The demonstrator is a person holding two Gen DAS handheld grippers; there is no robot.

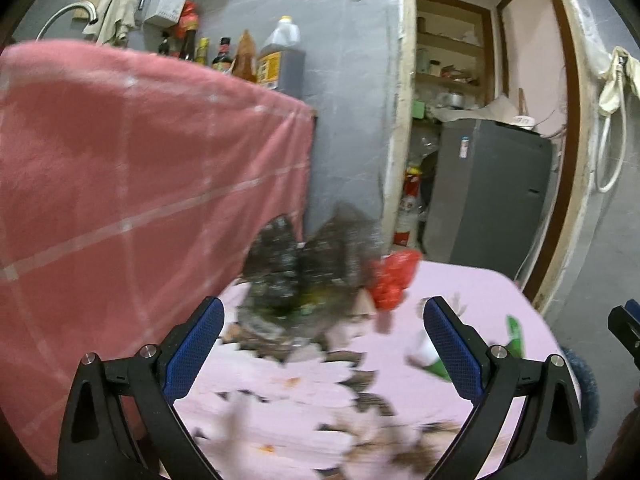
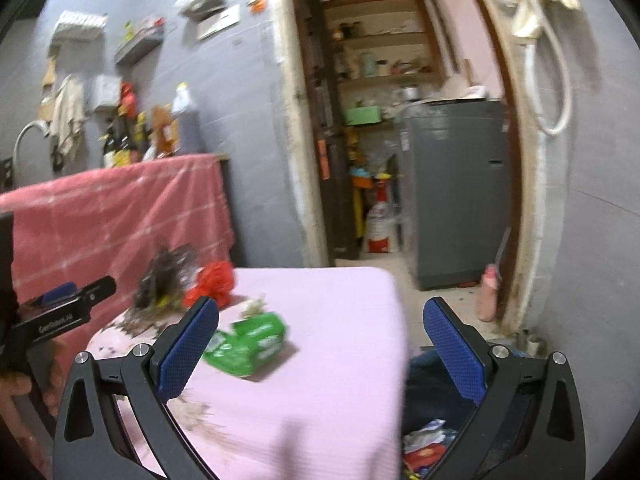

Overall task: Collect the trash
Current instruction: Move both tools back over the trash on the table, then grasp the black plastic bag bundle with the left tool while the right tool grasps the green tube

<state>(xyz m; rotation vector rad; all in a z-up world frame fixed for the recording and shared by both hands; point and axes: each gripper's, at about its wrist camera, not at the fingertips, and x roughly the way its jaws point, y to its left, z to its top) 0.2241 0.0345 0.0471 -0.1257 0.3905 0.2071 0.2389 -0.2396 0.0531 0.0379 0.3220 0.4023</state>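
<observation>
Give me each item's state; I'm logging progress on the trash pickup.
left gripper: open, empty.
right gripper: open, empty.
green wrapper: crumpled, lying on the pink table cover.
red plastic bag: bunched, on the cover.
dark crumpled bag: on the cover, blurred.
trash bin: beside the table, already holding wrappers.

Pink table (image 2: 320, 320) top is free in the middle & right. Dark crumpled bag (image 1: 304, 268), red bag (image 1: 394, 280), green wrapper (image 2: 248, 344) block the left; red cloth (image 1: 140, 180) hangs just behind
</observation>
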